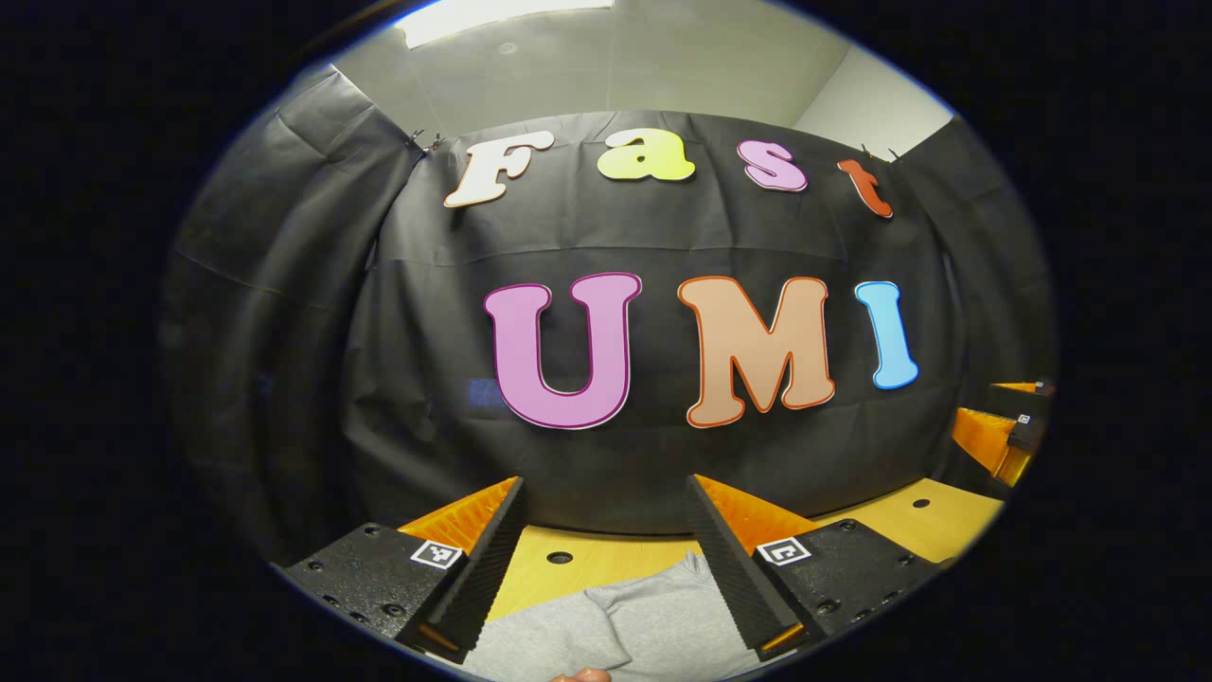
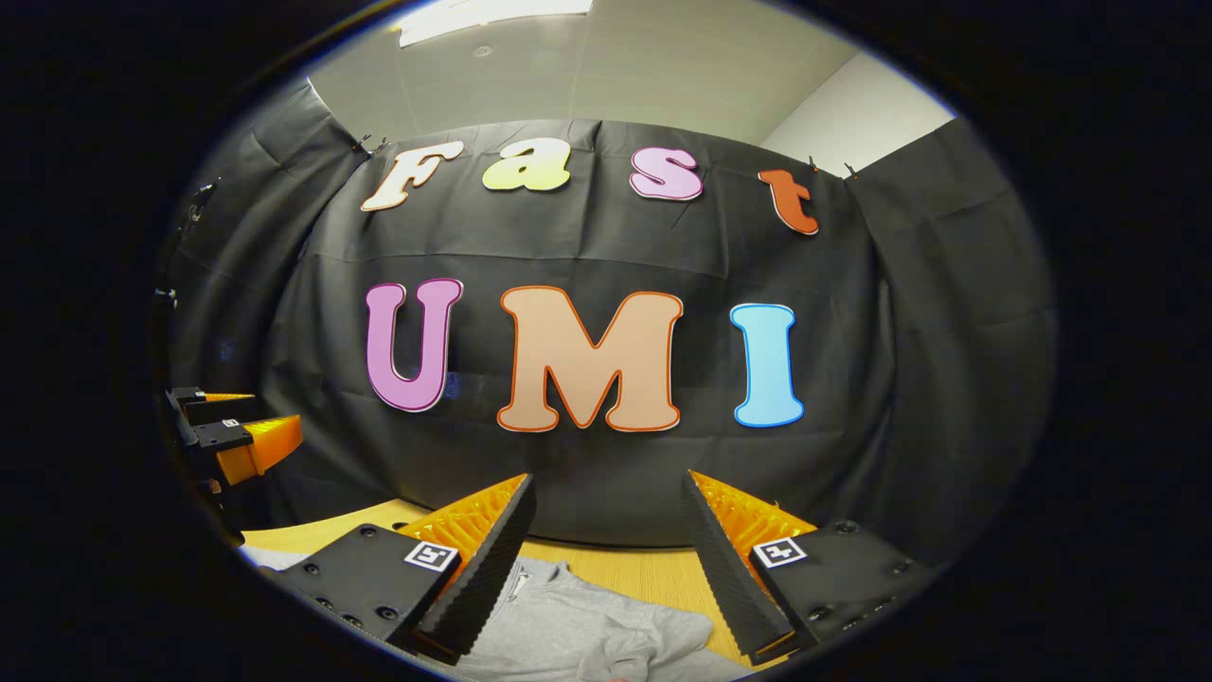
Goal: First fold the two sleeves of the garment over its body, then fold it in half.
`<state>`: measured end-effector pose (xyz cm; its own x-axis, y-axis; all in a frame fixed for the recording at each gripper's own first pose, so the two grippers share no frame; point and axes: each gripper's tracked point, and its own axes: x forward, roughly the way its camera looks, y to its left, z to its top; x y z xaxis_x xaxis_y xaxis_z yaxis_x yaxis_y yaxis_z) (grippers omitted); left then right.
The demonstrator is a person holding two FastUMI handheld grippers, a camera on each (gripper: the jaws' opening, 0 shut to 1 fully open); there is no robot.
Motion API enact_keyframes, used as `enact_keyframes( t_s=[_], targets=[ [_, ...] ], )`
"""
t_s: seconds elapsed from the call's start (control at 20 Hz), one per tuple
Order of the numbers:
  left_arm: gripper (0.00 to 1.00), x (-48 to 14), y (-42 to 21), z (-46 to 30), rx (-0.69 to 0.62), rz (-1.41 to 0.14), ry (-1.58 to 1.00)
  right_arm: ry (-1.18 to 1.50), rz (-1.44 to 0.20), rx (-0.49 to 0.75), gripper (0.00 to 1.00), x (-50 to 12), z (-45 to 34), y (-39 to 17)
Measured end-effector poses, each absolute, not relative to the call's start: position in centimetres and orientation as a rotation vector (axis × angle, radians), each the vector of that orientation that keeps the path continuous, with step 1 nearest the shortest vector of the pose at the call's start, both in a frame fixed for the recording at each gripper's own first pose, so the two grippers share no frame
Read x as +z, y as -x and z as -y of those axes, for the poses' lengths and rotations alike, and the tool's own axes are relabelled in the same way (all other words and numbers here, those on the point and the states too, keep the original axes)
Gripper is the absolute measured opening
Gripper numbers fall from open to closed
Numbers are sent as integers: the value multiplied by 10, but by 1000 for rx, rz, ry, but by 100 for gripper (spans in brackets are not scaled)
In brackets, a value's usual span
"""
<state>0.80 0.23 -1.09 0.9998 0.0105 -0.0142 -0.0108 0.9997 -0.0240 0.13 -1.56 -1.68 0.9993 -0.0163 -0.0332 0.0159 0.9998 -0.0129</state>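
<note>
The grey garment [image 1: 615, 625] runs off the bottom edge of the left gripper view, so its sleeves and full outline cannot be told. In the right gripper view its rumpled folds [image 2: 606, 635] are likewise cut off below. The far tongs [image 1: 1004, 431] are clipped at the right edge, their opening unclear.

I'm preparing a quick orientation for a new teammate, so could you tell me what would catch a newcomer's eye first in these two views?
The booth's black cloth wall dominates the upper part of both views. Below it, each gripper's fingers stand open: the left gripper above a grey garment on the wooden table, and the right gripper above crumpled grey fabric. Neither holds anything.
</note>
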Motion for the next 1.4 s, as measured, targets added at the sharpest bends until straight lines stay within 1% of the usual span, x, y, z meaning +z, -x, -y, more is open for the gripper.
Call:
enact_keyframes(
  t_s=[0.05,0.1,0.15,0.35,0.4,0.45,0.5,0.55,0.7,0.95,1.35,1.4],
  targets=[
    [94,-9,-8,-2,8,-8,24,15,-44,-28,96,-21,23,0],
    [99,-7,-8,0,5,-2,24,24,-58,-47,97,-26,37,2],
    [96,-5,-9,1,2,2,25,40,-75,-71,97,-31,51,6],
    [96,-12,-10,8,-15,-14,47,70,-157,-174,98,-60,109,26],
    [100,-16,-11,11,-23,-22,54,84,-180,-200,97,-69,125,33],
    [94,-18,-11,15,-31,-30,56,99,-204,-224,97,-79,139,41],
    [99,-21,-13,18,-37,-35,56,110,-232,-244,97,-87,153,48],
    [96,-21,-15,22,-45,-37,56,115,-265,-256,97,-97,163,56],
    [96,-21,-22,33,-66,-34,53,123,-351,-280,98,-122,190,78],
    [96,-21,-26,48,-89,-34,49,167,-522,-301,98,-176,227,135],
    [96,-27,-30,57,-86,-50,41,110,-797,-319,98,-267,247,216],
    [99,-28,-29,59,-89,-51,40,92,-834,-318,99,-277,246,225]
  ],
)
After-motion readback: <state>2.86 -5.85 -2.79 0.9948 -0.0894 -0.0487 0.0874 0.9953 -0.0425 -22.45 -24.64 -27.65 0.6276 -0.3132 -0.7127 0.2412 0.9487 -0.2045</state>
